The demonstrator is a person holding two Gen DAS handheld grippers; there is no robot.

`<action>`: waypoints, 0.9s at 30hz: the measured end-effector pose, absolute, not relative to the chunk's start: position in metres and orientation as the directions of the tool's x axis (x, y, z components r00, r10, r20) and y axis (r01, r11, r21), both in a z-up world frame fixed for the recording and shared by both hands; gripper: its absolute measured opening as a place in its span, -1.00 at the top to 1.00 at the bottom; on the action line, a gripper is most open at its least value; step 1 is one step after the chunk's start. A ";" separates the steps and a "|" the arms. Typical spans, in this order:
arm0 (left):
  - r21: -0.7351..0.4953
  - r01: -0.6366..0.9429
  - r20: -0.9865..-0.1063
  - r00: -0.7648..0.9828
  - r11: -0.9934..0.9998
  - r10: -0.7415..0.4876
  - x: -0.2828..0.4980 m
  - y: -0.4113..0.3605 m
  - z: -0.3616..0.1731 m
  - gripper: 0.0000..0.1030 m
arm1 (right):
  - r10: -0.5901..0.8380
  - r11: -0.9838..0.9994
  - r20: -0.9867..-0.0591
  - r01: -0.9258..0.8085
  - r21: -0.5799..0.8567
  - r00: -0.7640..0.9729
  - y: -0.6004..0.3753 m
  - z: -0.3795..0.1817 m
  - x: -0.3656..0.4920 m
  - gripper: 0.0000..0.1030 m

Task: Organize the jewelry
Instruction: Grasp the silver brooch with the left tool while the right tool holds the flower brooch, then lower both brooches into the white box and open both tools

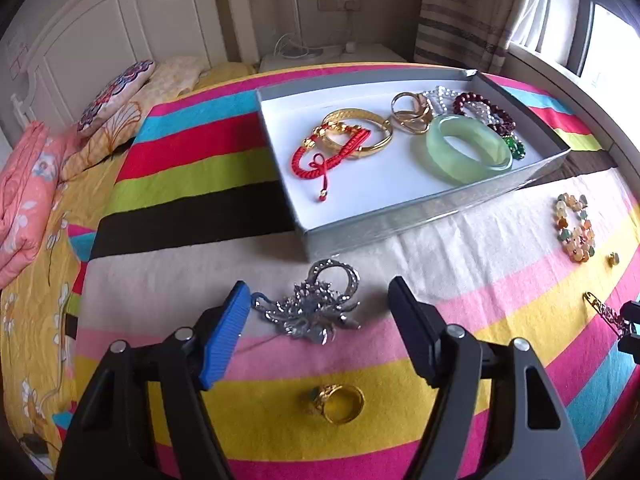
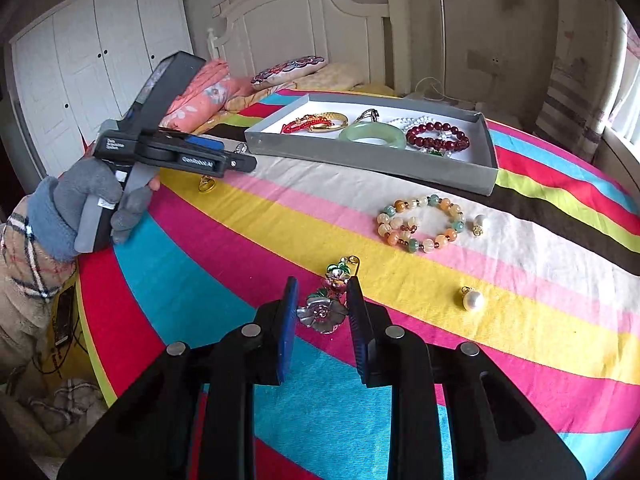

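Observation:
A grey box (image 1: 400,216) with a white inside holds a jade bangle (image 1: 468,148), a gold bangle, a red cord bracelet (image 1: 320,156), rings and dark red beads. It also shows in the right wrist view (image 2: 360,156). My left gripper (image 1: 318,294) is open around a silver brooch (image 1: 316,308) on the striped cloth. A gold ring (image 1: 340,402) lies just below it. My right gripper (image 2: 322,292) stands partly closed around a flower brooch (image 2: 326,308) with a gold pin; the fingers sit at its sides, contact unclear.
A multicolour bead bracelet (image 2: 422,222) and two pearl pendants (image 2: 472,300) lie on the striped cloth to the right. Pillows (image 1: 116,100) and a folded pink blanket (image 1: 24,196) lie at the headboard. The left gripper and gloved hand (image 2: 80,204) show at left.

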State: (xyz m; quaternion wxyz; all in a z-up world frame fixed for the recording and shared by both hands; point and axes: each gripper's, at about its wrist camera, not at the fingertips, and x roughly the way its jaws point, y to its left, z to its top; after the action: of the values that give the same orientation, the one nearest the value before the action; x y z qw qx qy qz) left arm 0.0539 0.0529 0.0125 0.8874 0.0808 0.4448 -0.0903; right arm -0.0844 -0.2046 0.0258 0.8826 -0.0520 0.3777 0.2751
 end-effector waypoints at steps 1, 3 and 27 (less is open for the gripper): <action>0.062 0.242 -0.800 0.592 0.968 -0.096 0.053 0.052 0.013 0.14 | 0.448 0.842 -0.694 -0.526 0.117 0.564 -0.205 0.026 -0.085 0.52; 0.098 0.251 -0.775 0.626 0.963 -0.084 0.045 0.050 0.020 0.56 | 0.449 0.842 -0.691 -0.527 0.116 0.566 -0.205 0.026 -0.085 0.52; 0.107 0.323 -0.613 0.766 0.940 -0.193 0.003 0.009 0.120 0.76 | 0.445 0.845 -0.602 -0.533 0.038 0.663 -0.187 0.076 -0.059 0.52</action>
State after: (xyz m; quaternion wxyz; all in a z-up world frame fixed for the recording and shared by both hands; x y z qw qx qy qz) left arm 0.0031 0.0089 0.1197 0.9340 0.1037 0.3129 -0.1381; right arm -0.0590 -0.1870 0.0756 0.9091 -0.0707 0.3101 0.2689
